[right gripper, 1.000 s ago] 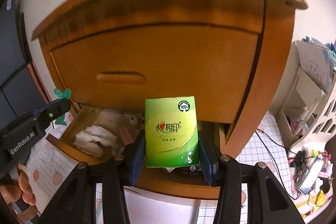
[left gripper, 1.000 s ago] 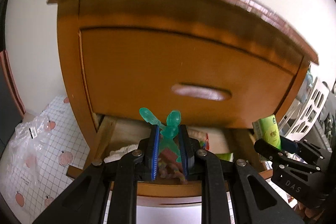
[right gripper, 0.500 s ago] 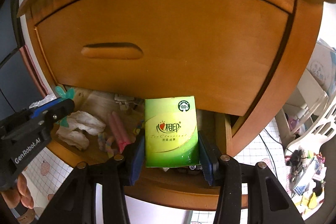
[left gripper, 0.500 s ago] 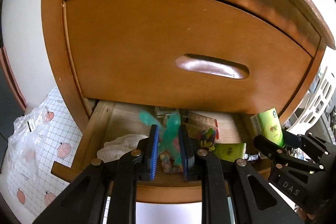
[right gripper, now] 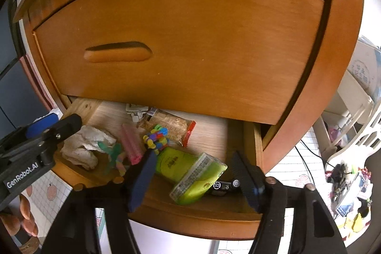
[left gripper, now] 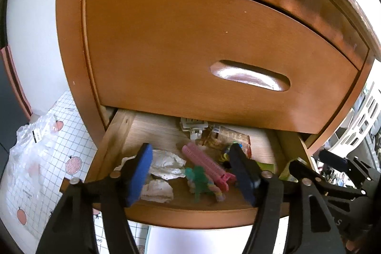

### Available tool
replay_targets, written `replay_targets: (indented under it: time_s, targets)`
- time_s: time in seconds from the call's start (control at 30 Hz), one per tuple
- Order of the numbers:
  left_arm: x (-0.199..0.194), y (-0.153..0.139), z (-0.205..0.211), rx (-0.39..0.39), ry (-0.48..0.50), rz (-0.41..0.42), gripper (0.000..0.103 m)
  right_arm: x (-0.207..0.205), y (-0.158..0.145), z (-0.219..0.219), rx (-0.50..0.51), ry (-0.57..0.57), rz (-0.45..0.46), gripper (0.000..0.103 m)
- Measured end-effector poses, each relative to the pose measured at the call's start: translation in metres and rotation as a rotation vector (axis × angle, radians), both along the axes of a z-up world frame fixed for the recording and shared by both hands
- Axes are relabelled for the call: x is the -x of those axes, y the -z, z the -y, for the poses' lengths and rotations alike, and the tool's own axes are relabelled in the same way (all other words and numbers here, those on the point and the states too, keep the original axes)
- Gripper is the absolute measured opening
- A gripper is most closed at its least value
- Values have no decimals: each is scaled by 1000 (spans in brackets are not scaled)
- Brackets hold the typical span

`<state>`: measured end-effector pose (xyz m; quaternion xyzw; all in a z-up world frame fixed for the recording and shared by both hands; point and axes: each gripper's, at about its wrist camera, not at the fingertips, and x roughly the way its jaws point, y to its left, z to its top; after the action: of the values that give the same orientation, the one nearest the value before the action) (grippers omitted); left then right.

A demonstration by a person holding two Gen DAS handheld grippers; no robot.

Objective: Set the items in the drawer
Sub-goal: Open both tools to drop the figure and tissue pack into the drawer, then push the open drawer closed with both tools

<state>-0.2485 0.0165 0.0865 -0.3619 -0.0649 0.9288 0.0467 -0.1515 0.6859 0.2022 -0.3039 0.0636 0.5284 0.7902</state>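
The lower drawer [left gripper: 190, 211] of a wooden cabinet is pulled out. My left gripper [left gripper: 190, 149] hangs over its left half with jaws opening and nothing pressed between them. Two teal spoons [left gripper: 198, 179] lie loose on the drawer floor below it, beside a pink clip [left gripper: 204, 163]. Over the drawer's right half, my right gripper [right gripper: 193, 155] also has its jaws opening. A green tissue pack [right gripper: 200, 180] lies tilted between its fingers, untouched, resting on another green packet [right gripper: 170, 162]. The teal spoons [right gripper: 112, 149] show in the right wrist view too.
The drawer also holds a crumpled white cloth [left gripper: 164, 166], a snack packet [right gripper: 171, 125], a colourful toy [right gripper: 157, 137], a small black item [right gripper: 223, 185] and a white clip [left gripper: 193, 126]. The shut upper drawer [left gripper: 214, 51] overhangs it. A plastic bag [left gripper: 31, 154] lies left; a white rack [right gripper: 352, 111] stands right.
Both grippers have opened wide. The teal spoons left the left gripper and the green tissue pack left the right gripper; both now lie in the drawer. Both views sank toward the drawer.
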Motion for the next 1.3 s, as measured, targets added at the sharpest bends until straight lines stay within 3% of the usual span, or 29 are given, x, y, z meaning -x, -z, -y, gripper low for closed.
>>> replay_targets:
  time_s: [0.13, 0.3, 0.5, 0.77, 0.97, 1.17, 1.3]
  targets:
    - [-4, 1, 2, 16, -18, -1, 75, 0, 1, 4, -10, 2, -3, 84]
    - [-10, 3, 8, 13, -45, -18, 90, -1, 2, 12, -20, 3, -4, 100]
    - [-28, -3, 9, 31, -62, -50, 103, -3, 4, 26, -37, -4, -11, 103]
    - [-50, 5, 9, 22, -63, -66, 103, -1, 12, 49, -55, -3, 2, 103]
    - [-56, 25, 5, 35, -50, -27, 103, -5, 27, 61, -47, 21, -8, 103]
    - [-54, 34, 7, 8, -50, -28, 103, -1, 39, 64, -56, 39, 59, 103]
    - [-58, 37, 6, 1, -56, -44, 103, -7, 42, 71, -86, 45, -5, 103]
